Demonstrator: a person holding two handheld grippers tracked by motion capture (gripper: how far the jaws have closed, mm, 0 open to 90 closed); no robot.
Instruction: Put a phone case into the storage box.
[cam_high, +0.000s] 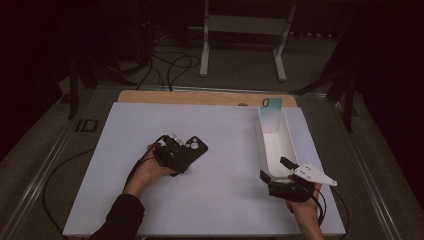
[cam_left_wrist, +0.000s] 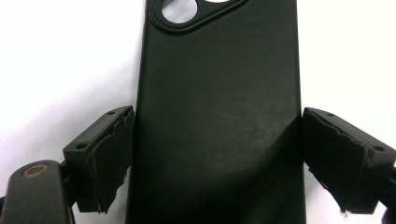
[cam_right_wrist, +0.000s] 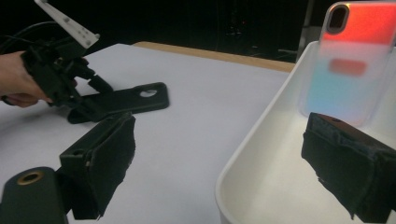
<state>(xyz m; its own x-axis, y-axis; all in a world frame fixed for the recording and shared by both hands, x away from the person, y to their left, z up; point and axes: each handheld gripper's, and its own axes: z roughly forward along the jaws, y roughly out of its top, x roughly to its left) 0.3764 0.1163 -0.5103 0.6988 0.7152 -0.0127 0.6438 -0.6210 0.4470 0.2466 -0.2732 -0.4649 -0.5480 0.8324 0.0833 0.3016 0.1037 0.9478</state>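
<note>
We find no legible text, label, brand, number or sign on any surface; the coloured phone case (cam_right_wrist: 349, 65) shows only a blurred patch.

My left gripper (cam_high: 172, 150) rests on the white table surface (cam_high: 220, 150) over one end of a flat black phone case (cam_high: 192, 149), though I cannot tell how its jaws stand. My right gripper (cam_high: 274, 170), jaws spread, sits at the near end of a long white plastic tray (cam_high: 292, 145). A pale teal phone case (cam_high: 271, 114) leans upright against the tray's far end.
</note>
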